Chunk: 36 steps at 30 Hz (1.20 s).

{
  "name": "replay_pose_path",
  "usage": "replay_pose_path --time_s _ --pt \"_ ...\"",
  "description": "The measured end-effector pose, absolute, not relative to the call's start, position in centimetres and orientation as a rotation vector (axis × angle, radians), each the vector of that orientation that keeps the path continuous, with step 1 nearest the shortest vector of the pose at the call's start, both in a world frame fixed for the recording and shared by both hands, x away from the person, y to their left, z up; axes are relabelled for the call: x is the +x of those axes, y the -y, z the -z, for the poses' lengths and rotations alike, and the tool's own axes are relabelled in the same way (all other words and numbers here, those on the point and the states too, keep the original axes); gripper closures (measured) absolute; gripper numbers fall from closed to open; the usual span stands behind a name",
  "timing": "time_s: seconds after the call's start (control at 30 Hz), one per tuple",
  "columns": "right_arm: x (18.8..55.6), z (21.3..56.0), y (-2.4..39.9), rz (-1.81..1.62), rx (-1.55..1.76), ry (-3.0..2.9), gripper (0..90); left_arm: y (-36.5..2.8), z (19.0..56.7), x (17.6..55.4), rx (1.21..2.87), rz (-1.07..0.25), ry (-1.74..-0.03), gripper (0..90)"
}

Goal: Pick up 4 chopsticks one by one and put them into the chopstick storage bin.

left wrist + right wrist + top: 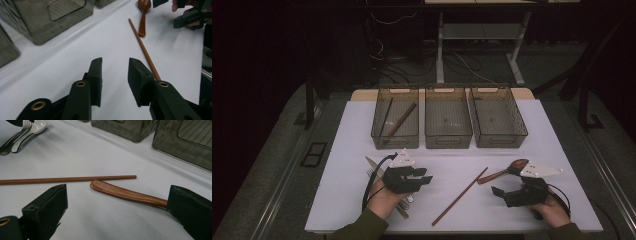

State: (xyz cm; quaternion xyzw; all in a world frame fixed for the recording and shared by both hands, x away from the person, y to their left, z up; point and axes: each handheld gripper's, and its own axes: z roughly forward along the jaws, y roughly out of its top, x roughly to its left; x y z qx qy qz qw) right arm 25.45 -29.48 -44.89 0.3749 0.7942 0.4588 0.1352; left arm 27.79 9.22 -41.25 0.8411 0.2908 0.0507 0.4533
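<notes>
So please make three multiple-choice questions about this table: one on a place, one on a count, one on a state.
1. Where does the wooden spoon lie?
A. in the middle bin
B. on the table by the right gripper
C. under the left gripper

2. How many bins stand in the row?
A. two
B. three
C. four

3. What is between the jaws of the left gripper?
A. nothing
B. a fork
C. the loose chopstick

Answers:
1 B, the spoon rests on the white table beside that gripper.
2 B, three bins stand side by side.
3 A, the left gripper view shows bare table between the jaws.
</notes>
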Motion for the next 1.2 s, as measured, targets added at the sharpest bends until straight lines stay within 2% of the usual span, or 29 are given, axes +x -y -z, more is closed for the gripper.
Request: replay_pose_path --time_s 0.23,1.2 --pt "25.4 44.9 29.5 -1.329 1.086 -2.300 2.9 -7.8 41.6 27.2 2.109 -0.088 -0.674 70.3" --pt "25.5 44.9 29.4 -1.327 1.080 -2.305 2.9 -2.1 43.9 25.3 2.226 0.000 -0.573 69.1"
